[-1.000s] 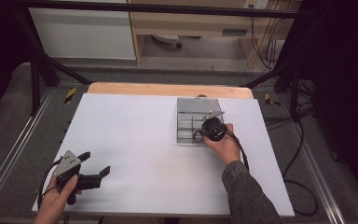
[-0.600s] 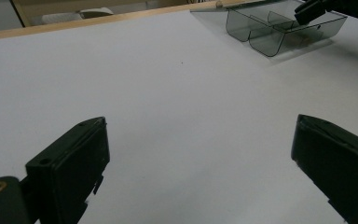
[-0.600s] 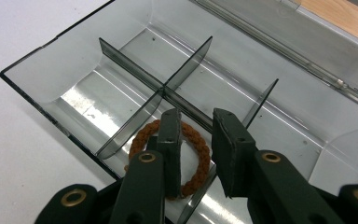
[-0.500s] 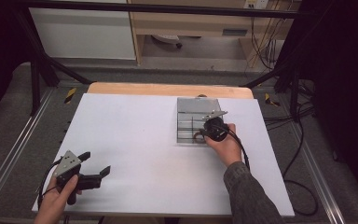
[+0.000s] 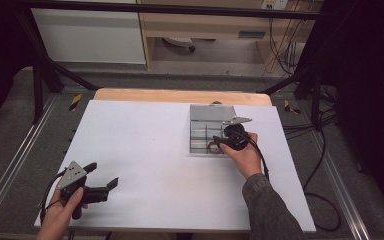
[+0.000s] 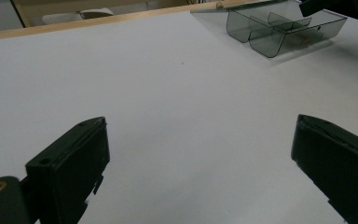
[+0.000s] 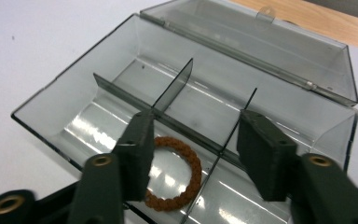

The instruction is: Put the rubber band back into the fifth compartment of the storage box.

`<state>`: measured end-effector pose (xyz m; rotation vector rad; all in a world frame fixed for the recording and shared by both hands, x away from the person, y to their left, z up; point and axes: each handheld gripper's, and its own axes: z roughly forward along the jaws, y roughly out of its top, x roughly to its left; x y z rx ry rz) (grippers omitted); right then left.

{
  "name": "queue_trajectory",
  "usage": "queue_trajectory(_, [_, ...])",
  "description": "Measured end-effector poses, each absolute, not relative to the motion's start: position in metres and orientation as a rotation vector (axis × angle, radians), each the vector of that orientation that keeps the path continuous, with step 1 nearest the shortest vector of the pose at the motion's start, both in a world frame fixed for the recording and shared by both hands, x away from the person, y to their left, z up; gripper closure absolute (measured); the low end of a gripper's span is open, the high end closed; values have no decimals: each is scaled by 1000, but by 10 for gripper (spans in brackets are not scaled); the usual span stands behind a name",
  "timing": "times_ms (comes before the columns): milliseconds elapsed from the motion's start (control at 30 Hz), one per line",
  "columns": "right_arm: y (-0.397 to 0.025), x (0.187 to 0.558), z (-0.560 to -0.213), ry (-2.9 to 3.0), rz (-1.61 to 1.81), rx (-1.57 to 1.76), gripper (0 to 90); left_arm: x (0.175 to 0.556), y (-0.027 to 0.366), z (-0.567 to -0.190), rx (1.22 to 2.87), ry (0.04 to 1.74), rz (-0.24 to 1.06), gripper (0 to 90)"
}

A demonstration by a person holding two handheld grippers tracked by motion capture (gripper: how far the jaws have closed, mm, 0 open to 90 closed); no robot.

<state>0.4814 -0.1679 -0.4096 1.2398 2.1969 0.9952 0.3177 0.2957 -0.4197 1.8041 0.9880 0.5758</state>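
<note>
1. One brown braided ring [image 7: 175, 173], probably a hair tie or bracelet, lies flat in a near compartment of the clear divided box [image 7: 51, 100], just by a thin divider.
2. It looks light, soft and springy, so I judge it would flex under a pinch; taking it across one side of the band seems best.
3. Above it, the right gripper [image 7: 193, 147] stands with jaws apart, holding nothing, one jaw overlapping the ring's edge.
4. The box's hinged lid [image 7: 279, 51] lies open behind.
5. Well apart, near the white table's [image 5: 145, 140] front corner, the left gripper [image 5: 100, 177] sits spread wide and empty.
</note>
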Motion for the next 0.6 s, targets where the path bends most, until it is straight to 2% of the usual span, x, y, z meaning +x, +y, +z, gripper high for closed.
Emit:
queue_trajectory(500, [-184,469,-383,2068,1216,1304,84,318,297,-419,1792,995,586,42])
queue_trajectory(600, [-188,464,-377,2064,1243,1280,54,318,297,-419,1791,996,587,42])
